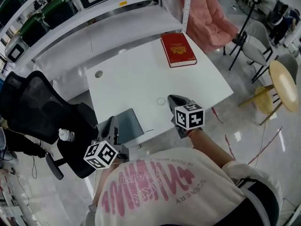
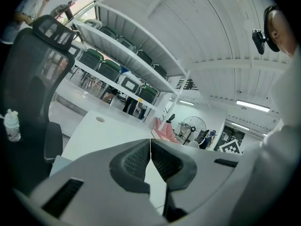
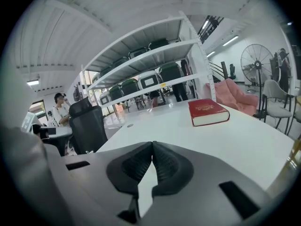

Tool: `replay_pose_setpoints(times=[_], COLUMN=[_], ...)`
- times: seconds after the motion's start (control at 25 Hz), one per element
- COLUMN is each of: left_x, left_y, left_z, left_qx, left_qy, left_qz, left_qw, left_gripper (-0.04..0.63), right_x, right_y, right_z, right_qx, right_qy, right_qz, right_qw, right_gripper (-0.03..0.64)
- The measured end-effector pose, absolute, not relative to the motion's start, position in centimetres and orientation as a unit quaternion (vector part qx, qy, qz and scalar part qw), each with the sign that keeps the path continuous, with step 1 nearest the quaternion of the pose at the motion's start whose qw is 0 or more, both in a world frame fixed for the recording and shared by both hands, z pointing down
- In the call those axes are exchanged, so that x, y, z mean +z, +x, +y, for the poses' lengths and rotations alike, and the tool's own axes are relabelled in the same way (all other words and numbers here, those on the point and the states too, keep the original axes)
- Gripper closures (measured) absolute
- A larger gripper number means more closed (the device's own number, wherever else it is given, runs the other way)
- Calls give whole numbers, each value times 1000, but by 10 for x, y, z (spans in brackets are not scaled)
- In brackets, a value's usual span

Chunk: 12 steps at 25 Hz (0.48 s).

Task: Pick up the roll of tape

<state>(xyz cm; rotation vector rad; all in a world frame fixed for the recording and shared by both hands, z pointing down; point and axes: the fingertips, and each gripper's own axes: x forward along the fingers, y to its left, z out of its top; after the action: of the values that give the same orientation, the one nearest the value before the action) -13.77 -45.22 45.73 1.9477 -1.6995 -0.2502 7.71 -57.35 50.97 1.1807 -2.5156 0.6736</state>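
**A:** Where does the roll of tape (image 1: pixel 161 100) lie?

**B:** Flat on the white tabletop (image 1: pixel 131 74), toward its near edge. It shows as a small pale ring just beside the tip of the right gripper (image 1: pixel 170 98). Whether the two touch cannot be told.

**A:** And the fingers?

**B:** The right gripper's fingers are closed on each other with nothing between them. The left gripper (image 2: pixel 150 142) is the same, pads together and empty, and it sits off the tabletop's near left corner above a grey flat panel (image 1: pixel 129 122).

**A:** What else does the surface carry?

**B:** A red book (image 1: pixel 178 49) lies near the far right corner, well apart from the tape, and a round cable hole (image 1: pixel 98 73) sits at the far left.

**A:** And the room?

**B:** A black office chair (image 1: pixel 33 107) with a small bottle (image 1: pixel 66 135) on its seat stands to the left. White shelving (image 1: pixel 108 8) holding cases runs behind the tabletop. To the right are a pink armchair (image 1: pixel 207 18) and a round wooden table (image 1: pixel 284 84) on a glossy pale floor (image 1: pixel 244 126).
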Motion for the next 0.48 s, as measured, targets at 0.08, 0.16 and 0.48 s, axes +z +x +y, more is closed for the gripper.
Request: replay_pose_setpoints(times=[0.08,0.16,0.48], left_x=[463,469,488], left_y=[-146,-152,-175], left_z=[-454,-453,-447], left_qx=[-93,-93,-88], left_qy=[715,708,681], left_qz=[-636,-642,-664], left_qw=[275,281,295], left_gripper=[571,571,571], right_x=[516,524,550], right_y=[69,63,42], right_z=[-579,-583,-600], right_qx=[231,230,227], right_qy=[404,399,392], right_qz=[-872,-872,-869], right_qw=[149,162,199], right_gripper=[601,600,600])
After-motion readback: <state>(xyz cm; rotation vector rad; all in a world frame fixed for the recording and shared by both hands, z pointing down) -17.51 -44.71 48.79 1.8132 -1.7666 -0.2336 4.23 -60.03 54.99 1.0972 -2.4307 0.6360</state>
